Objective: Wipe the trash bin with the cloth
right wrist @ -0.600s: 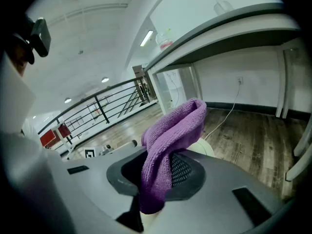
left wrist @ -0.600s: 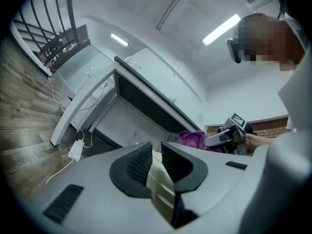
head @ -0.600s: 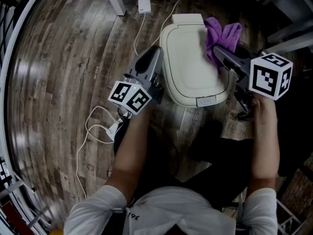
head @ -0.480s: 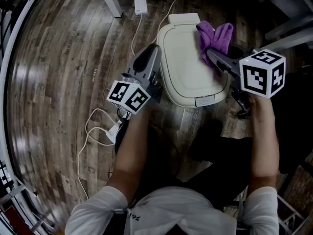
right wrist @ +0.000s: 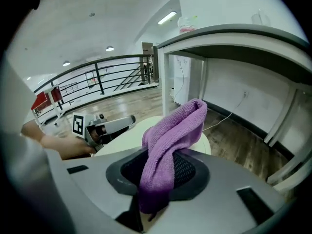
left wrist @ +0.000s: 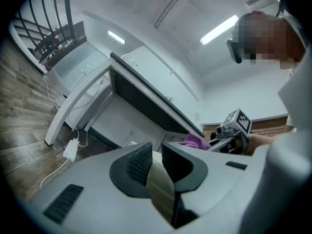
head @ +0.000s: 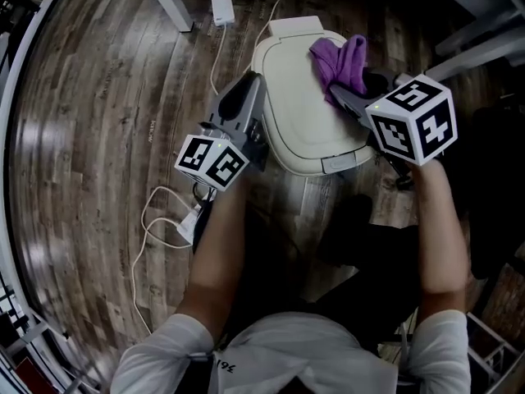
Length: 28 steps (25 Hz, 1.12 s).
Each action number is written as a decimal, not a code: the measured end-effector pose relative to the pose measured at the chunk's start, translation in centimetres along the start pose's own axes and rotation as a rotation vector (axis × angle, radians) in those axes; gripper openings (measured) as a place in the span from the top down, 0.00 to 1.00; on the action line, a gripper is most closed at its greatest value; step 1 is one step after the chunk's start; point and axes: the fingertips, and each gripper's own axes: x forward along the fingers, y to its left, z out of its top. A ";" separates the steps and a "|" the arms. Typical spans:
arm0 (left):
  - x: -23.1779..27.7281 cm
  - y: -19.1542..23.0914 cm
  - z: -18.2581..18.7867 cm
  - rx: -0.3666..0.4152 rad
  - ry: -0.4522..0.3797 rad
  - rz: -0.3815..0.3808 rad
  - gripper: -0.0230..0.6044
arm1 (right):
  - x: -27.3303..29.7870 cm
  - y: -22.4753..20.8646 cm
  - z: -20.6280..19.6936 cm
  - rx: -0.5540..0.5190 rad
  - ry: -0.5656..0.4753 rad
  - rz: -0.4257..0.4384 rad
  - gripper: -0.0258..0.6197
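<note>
At the head view's upper middle, my right gripper (head: 338, 93) has its jaws clamped on the purple cloth (head: 340, 62) atop the trash bin (head: 295, 109) lid, my left gripper (head: 248, 90) has its jaws pinching the left rim; mid-wipe, I judge, with a sweep across next.

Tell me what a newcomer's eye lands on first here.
The purple cloth stands out most, bunched in the shut jaws of the right gripper over the far right part of the lid of the cream trash bin. Next come the black-and-white marker cubes on both grippers. The left gripper is clamped on the bin's left edge, above a dark wood-plank floor.
</note>
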 end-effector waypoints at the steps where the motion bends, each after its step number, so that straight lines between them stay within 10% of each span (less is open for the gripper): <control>1: 0.0 -0.2 0.0 0.001 0.002 -0.004 0.87 | 0.1 -0.1 0.0 -0.018 -0.002 -0.014 0.83; 8: -0.4 -0.3 0.3 0.003 -0.001 -0.006 0.87 | -1.0 -0.6 0.5 -0.112 -0.044 -0.095 0.54; 20: -0.6 -2.3 -0.3 0.050 0.037 -0.049 0.87 | 0.2 -0.6 -0.2 -0.267 -0.117 -0.219 0.54; 24: -0.7 -2.8 -0.2 0.054 0.043 -0.058 0.87 | 0.9 -1.2 -0.4 -0.188 -0.136 -0.197 0.77; 28: -0.9 -2.8 -0.1 0.053 0.047 -0.053 0.87 | 1.1 -1.8 0.1 -0.184 -0.133 -0.236 0.79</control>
